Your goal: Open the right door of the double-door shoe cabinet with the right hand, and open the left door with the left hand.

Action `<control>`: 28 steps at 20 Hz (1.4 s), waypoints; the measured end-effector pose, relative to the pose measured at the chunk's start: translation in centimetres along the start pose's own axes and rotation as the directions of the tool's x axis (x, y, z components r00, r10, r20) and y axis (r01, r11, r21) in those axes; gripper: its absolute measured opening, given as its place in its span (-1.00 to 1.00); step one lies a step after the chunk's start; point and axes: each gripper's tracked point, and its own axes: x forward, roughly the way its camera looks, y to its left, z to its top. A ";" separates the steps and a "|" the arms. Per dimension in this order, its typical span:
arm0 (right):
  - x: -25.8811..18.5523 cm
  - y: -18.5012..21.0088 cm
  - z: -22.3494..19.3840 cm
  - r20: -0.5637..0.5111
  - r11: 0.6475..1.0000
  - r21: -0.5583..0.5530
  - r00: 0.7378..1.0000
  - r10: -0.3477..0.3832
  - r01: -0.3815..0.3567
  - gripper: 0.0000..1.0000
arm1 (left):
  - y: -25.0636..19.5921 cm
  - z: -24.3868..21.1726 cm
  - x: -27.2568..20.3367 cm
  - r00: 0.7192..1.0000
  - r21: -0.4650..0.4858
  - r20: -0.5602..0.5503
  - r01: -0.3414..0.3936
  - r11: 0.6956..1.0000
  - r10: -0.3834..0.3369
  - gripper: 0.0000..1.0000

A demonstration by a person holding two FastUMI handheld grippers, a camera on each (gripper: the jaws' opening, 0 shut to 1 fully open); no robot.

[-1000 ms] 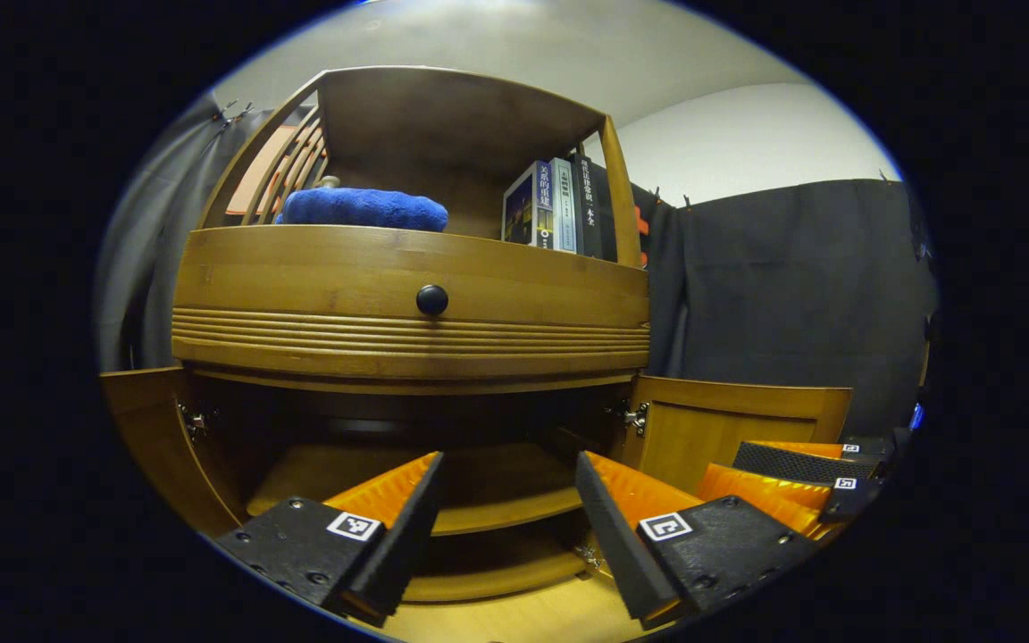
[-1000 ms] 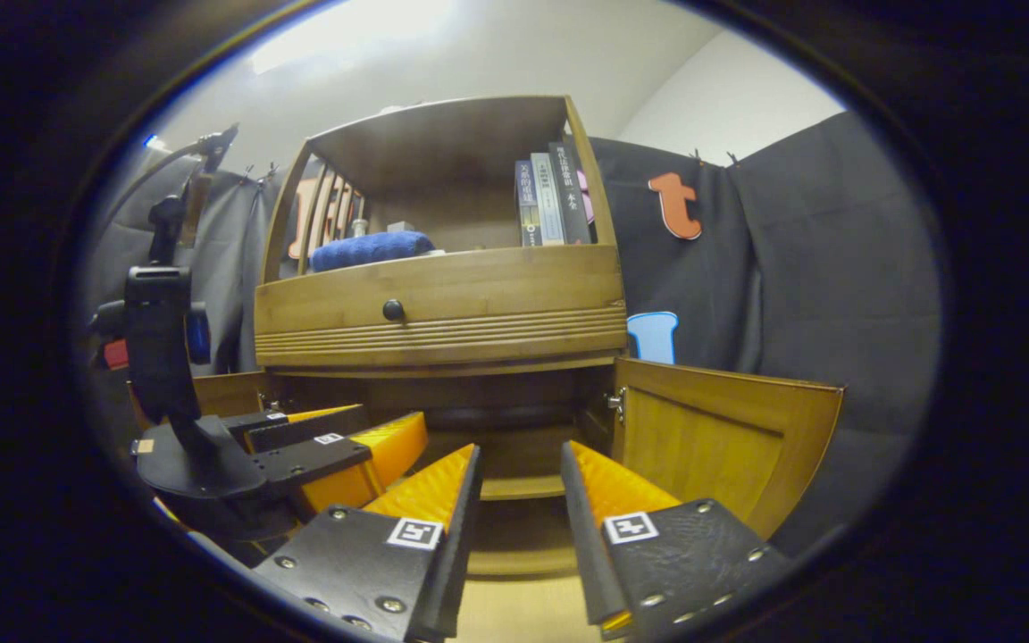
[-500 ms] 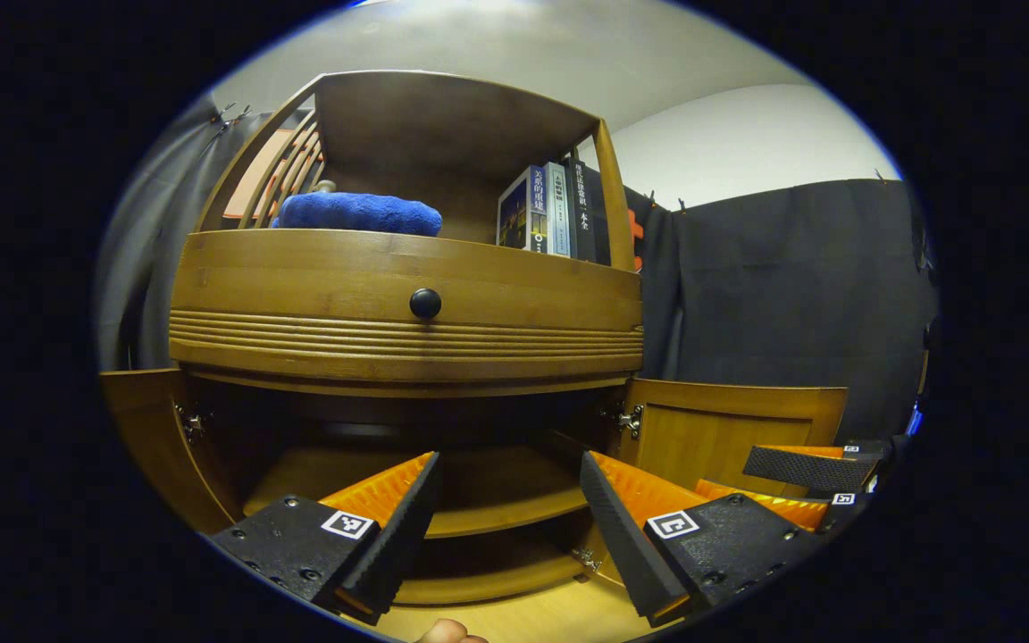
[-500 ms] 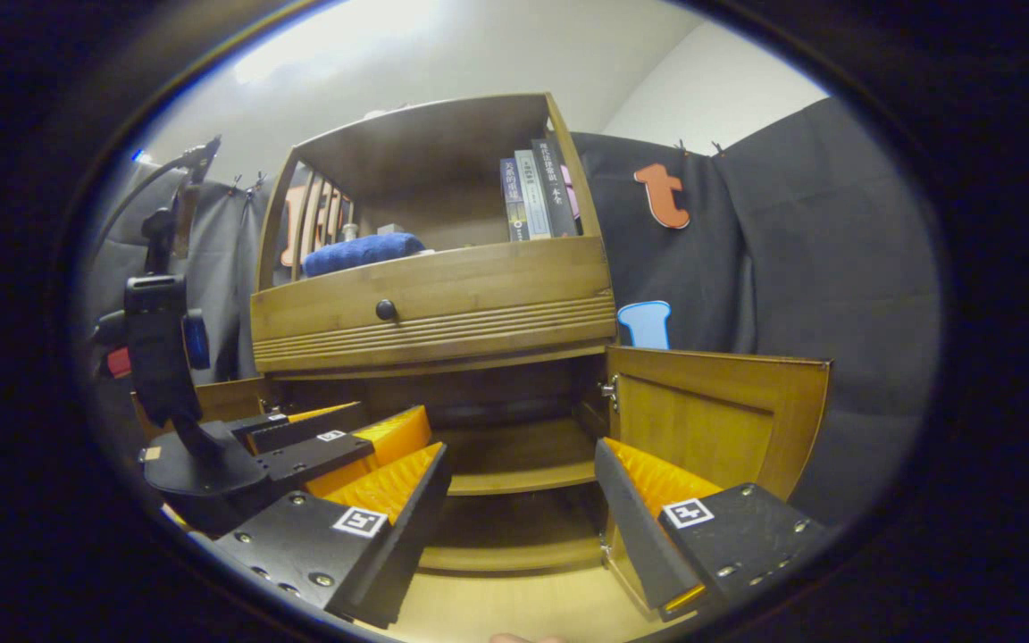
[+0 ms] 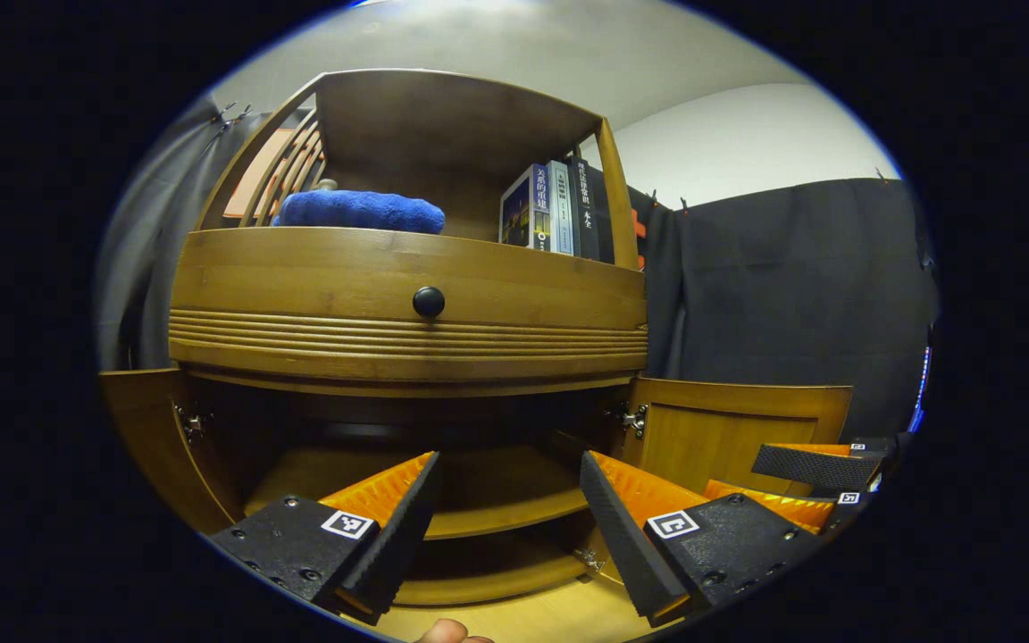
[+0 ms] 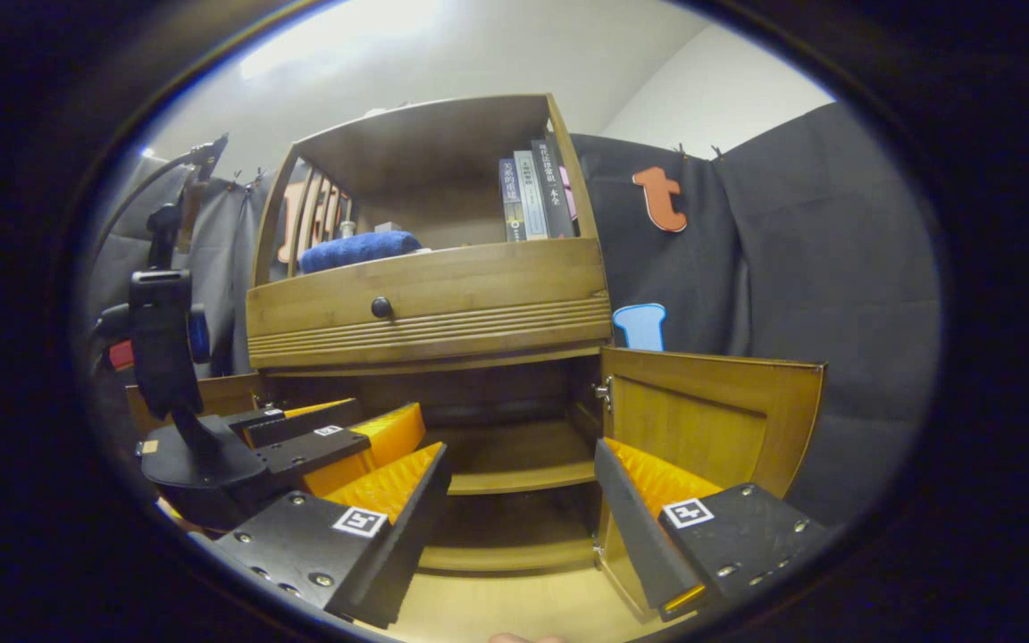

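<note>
Already, both of your tools are spread apart and holding nothing: the left gripper (image 5: 506,469) has its fingers gaping in front of the open compartment, and the right gripper (image 6: 522,460) is parted the same way, with the other tool just to its left in the right gripper view.

Just beyond your fingertips sit the two inner shelves (image 5: 488,513) of the shoe cabinet (image 6: 430,299), fully exposed. The right door (image 6: 706,429) stands swung out to the right of your right-hand tool, its inner face turned toward the opening, hinge (image 6: 602,390) at its near-left edge. The left door (image 5: 157,438) is swung out to the left of your left-hand tool, hinges (image 5: 190,421) visible on its inner edge. So each door lies outboard of the hand meant for it, and neither tool touches either one.

Judging by this, both doors look open and the task seems essentially done; all that's left is drawing straight back without clipping a door edge.

Farther up, a drawer knob (image 5: 429,301), a blue towel (image 5: 361,212) and books (image 5: 550,208) sit above.
</note>
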 end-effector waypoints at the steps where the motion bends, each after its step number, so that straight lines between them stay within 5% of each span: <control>1: 0.0 0.1 0.0 0.001 1.000 -0.002 1.000 0.001 -0.001 0.93 | 0.1 0.0 0.1 1.000 -0.001 0.000 -0.003 1.000 0.003 0.83; 28: -0.3 0.0 -0.3 0.001 1.000 0.002 1.000 0.018 -0.018 0.93 | 0.8 -0.5 -0.4 0.999 0.001 -0.010 -0.041 0.999 0.041 0.83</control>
